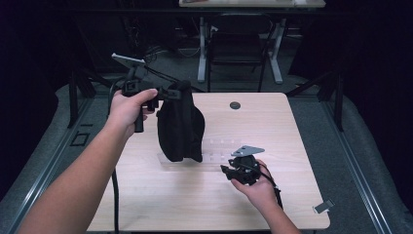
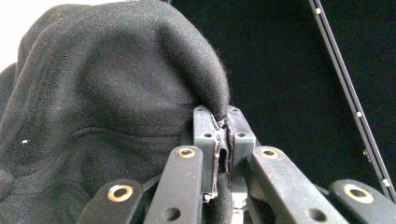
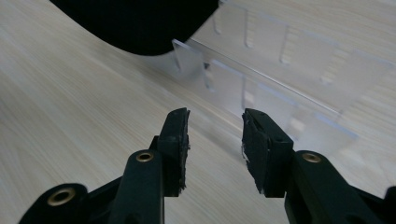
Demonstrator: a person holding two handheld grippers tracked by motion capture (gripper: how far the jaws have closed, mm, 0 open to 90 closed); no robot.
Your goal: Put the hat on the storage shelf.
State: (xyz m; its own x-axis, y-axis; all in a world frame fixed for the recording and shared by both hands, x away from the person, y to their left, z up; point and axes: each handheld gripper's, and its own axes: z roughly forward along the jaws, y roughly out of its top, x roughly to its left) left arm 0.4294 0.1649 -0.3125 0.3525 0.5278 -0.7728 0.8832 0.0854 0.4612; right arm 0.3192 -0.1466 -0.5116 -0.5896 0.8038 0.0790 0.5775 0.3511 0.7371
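A black cloth cap (image 1: 179,127) hangs over the light wooden table (image 1: 146,204), its lower edge just above a clear plastic divider box (image 1: 216,152). My left gripper (image 1: 168,95) is shut on the cap's top edge. In the left gripper view the jaws pinch a fold of the black cloth cap (image 2: 107,98), with the left gripper (image 2: 223,126) closed tight. My right gripper (image 1: 228,169) rests low near the box's front right side, open and holding nothing. In the right gripper view the right gripper (image 3: 215,133) points at the clear plastic divider box (image 3: 275,84), with the cap (image 3: 140,23) above.
A round black grommet (image 1: 235,105) sits in the table's far edge. A small grey clip (image 1: 323,206) lies at the right front corner. Beyond the table stand a black chair (image 1: 237,48) and a white desk frame (image 1: 277,48). Grey floor surrounds the table.
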